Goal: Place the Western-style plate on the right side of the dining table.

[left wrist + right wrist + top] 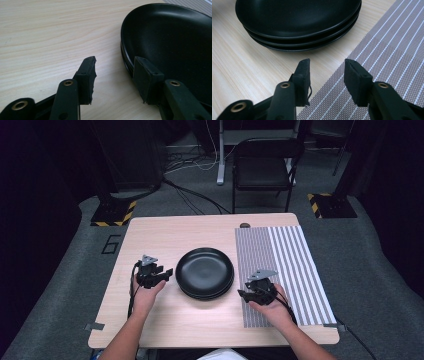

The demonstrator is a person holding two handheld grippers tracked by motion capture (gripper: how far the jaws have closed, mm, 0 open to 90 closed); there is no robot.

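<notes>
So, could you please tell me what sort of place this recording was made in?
Most likely a lab or studio set up for recording, not a home. The wooden table stands alone on grey carpet, stand bases with yellow-black hazard tape flank it, and cables trail over the floor by a folding chair.

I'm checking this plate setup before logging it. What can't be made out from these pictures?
- Stack of black plates: its far side is cut off by the top edge of the right gripper view.
- Small dark thing at the table's far edge: too small in the high view to identify.
- Plate rim near the left hand-held gripper: one jaw overlaps it in the left gripper view, so contact is unclear.
</notes>
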